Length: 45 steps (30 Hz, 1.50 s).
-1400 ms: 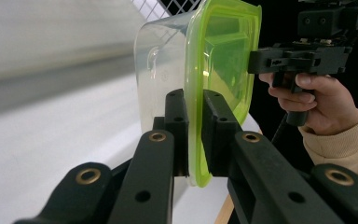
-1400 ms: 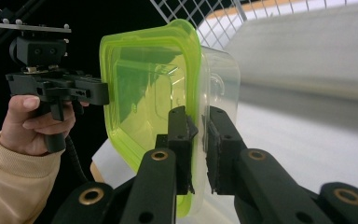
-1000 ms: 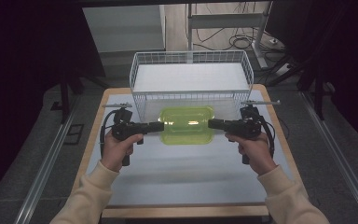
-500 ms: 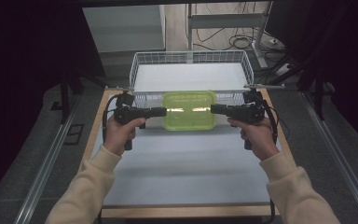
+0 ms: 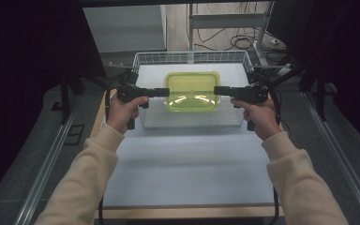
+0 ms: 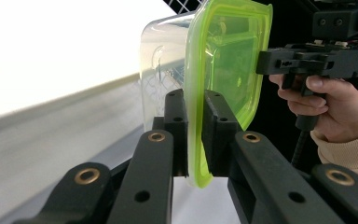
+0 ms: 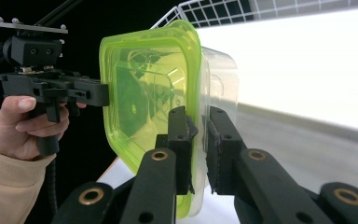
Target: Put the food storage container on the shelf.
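Note:
A clear plastic container with a lime-green lid [image 5: 191, 91] hangs level over the white wire basket [image 5: 193, 57], held from both ends. My left gripper [image 5: 166, 92] is shut on the lid's left rim; in the left gripper view its jaws [image 6: 193, 100] pinch the green edge [image 6: 228, 60]. At the opposite end my right gripper [image 5: 217, 90] is shut on the rim, and the right gripper view shows its jaws [image 7: 199, 116] clamped on the lid [image 7: 144, 88] and the clear wall. Each gripper view also shows the other gripper [image 6: 265, 63] [image 7: 103, 93] on the far rim.
The basket sits at the far end of the white tabletop [image 5: 187, 164], its front wire wall [image 5: 192, 121] just beyond my hands. Metal rails [image 5: 51, 154] run along both sides of the table. Cables and a stand [image 5: 234, 28] lie on the floor behind.
Both grippers have carried the container away from me, from the tabletop in front of the basket to a spot over the basket's inside. The grip on both ends is unchanged.

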Each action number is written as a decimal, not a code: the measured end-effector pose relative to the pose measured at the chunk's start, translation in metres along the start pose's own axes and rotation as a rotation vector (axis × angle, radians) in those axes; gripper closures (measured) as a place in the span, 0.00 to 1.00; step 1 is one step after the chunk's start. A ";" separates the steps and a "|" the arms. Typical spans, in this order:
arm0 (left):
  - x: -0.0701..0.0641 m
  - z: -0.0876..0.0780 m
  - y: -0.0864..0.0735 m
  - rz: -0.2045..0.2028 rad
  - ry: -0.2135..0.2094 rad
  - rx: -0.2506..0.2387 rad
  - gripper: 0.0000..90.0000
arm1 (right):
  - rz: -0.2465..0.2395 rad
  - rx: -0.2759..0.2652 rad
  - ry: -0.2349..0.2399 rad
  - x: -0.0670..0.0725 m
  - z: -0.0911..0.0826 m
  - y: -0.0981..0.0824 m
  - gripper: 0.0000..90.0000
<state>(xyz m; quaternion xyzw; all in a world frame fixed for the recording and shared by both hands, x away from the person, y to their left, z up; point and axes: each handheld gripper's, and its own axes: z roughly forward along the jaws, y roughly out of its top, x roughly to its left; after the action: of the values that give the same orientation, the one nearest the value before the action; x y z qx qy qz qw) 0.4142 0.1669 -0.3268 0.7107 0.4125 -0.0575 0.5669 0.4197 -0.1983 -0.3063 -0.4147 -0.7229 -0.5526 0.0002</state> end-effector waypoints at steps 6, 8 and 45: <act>0.010 0.004 0.015 -0.001 0.000 -0.001 0.91 | -0.005 0.008 -0.018 -0.005 0.006 0.020 0.91; 0.013 0.005 0.020 -0.006 -0.002 -0.008 0.90 | -0.007 0.009 -0.020 -0.005 0.007 0.023 0.91; 0.052 0.042 0.052 -0.115 0.105 -0.007 0.84 | 0.107 0.015 -0.135 -0.050 0.053 0.054 0.87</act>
<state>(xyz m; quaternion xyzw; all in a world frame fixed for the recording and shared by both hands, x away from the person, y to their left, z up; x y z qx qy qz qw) 0.4980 0.1567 -0.3309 0.6859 0.4822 -0.0513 0.5426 0.5088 -0.1838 -0.3070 -0.4891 -0.7021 -0.5172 -0.0159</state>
